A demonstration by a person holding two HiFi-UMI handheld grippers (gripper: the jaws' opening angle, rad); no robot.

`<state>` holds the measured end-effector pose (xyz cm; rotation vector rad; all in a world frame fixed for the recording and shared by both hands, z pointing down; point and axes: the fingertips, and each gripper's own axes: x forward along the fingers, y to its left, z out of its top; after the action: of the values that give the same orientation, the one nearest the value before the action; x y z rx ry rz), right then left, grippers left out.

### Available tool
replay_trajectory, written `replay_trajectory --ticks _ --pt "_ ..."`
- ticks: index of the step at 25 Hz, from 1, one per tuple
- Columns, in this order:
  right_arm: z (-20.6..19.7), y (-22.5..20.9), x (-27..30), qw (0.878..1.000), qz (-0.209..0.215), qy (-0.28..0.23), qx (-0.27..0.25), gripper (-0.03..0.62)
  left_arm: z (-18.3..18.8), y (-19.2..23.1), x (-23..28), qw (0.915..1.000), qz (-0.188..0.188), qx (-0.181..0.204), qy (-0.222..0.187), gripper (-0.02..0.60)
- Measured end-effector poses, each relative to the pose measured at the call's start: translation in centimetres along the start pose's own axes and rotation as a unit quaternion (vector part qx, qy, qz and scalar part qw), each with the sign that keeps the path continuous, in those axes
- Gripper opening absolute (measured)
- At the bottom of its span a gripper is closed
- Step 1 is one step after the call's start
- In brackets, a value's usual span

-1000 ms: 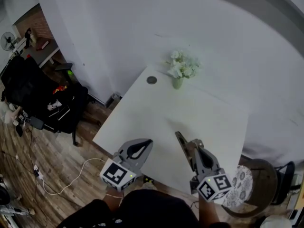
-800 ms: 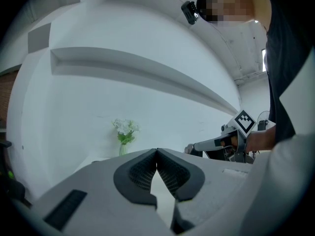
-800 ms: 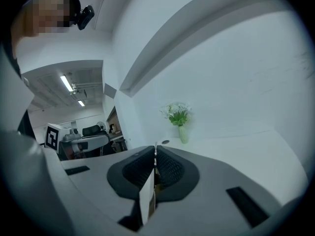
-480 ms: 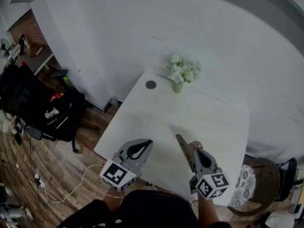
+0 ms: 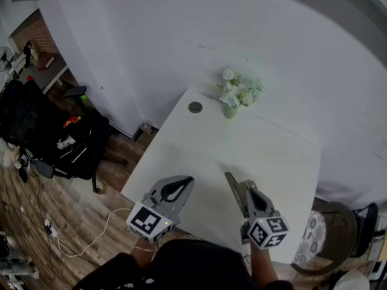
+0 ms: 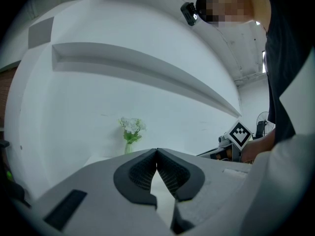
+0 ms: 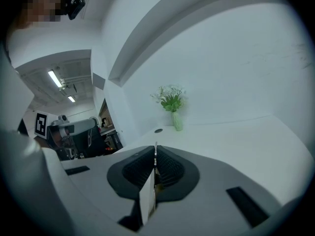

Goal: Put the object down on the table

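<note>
My right gripper (image 5: pixel 229 177) hovers over the near part of the white table (image 5: pixel 266 153), shut on a thin flat object (image 7: pixel 148 194) that stands on edge between its pads. In the head view the object's tip (image 5: pixel 228 175) pokes out past the jaws as a thin brownish sliver. My left gripper (image 5: pixel 190 179) is beside it near the table's front left edge. Its jaws (image 6: pixel 157 151) meet at the tips with nothing between them. Both grippers point toward the far wall.
A small vase of white flowers (image 5: pixel 239 91) stands at the table's far edge, with a small dark round disc (image 5: pixel 195 107) to its left. A round chair (image 5: pixel 329 228) sits off the table's right side. Black chairs and bags (image 5: pixel 54 132) crowd the wooden floor at left.
My right gripper has sunk a little toward the table with the thin object still in it. The left gripper has shifted slightly. The head view has swung a bit.
</note>
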<state>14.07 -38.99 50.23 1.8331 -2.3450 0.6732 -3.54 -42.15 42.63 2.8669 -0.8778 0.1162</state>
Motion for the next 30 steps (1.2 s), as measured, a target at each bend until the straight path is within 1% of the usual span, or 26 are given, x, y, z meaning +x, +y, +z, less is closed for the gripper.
replay_trajectory --ticks 12,24,30 --pt "-3.1 -1.1 2.0 0.999 -0.013 0.039 0.021 0.014 -0.1 1.3 -0.3 1.0000 0.005 0.002 0.005 -0.002" --pt "-5.5 -2.1 2.3 0.997 -0.022 0.068 0.028 0.014 -0.3 1.2 -0.5 1.0000 0.004 0.003 0.006 -0.002" --pt "-6.3 -2.4 2.0 0.996 -0.020 0.076 0.046 0.015 -0.3 1.0 -1.1 1.0000 0.008 0.002 0.005 -0.002"
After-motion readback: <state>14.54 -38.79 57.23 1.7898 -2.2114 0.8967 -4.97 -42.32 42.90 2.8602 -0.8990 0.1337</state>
